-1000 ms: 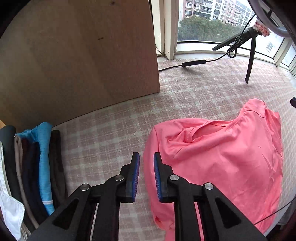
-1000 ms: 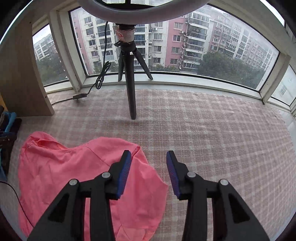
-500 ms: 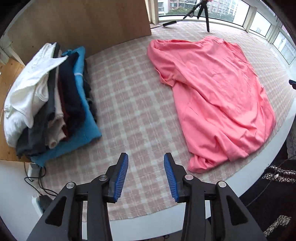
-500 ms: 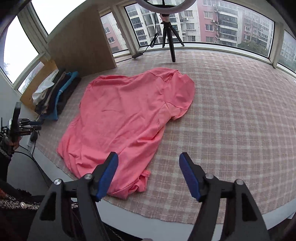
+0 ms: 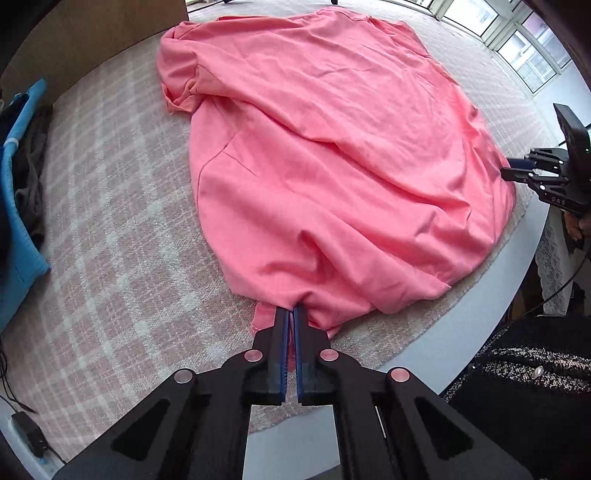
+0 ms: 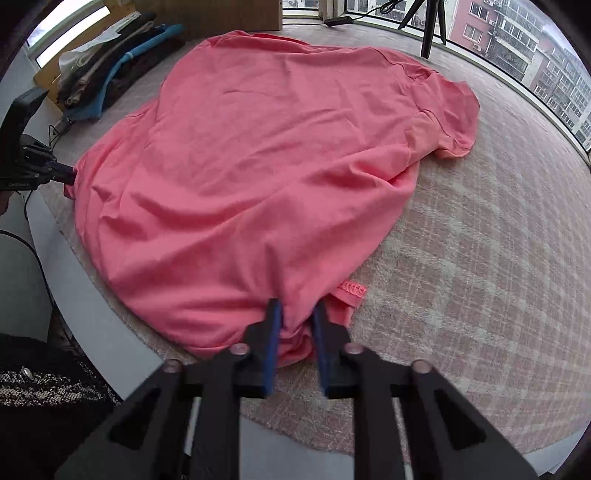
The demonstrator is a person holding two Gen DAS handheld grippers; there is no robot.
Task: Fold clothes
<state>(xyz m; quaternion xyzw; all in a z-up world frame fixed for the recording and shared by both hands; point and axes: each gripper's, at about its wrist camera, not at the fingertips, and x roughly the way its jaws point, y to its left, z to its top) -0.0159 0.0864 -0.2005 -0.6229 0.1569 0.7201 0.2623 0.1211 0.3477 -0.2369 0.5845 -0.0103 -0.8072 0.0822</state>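
A pink shirt (image 5: 332,147) lies spread and creased on the checked tablecloth (image 5: 110,258), collar end far from me. My left gripper (image 5: 290,314) is shut on the hem's near left corner, with fabric pinched between the blue pads. In the right wrist view the same pink shirt (image 6: 277,155) fills the middle. My right gripper (image 6: 295,321) has bunched hem fabric squeezed between its fingers at the near right corner. Each gripper also shows in the other view: the right gripper (image 5: 517,168) at the shirt's right edge, the left gripper (image 6: 70,175) at its left edge.
A pile of folded clothes (image 5: 22,184) sits at the left, also seen as the pile (image 6: 110,74) at the back left. A wooden board (image 5: 92,37) stands behind it. A tripod (image 6: 428,29) stands by the windows. The table's white rim (image 5: 480,314) runs close below the hem.
Both grippers have dropped from above the table to the shirt's near hem and closed on it, the left from open to fully pinched, the right narrowing onto bunched fabric.
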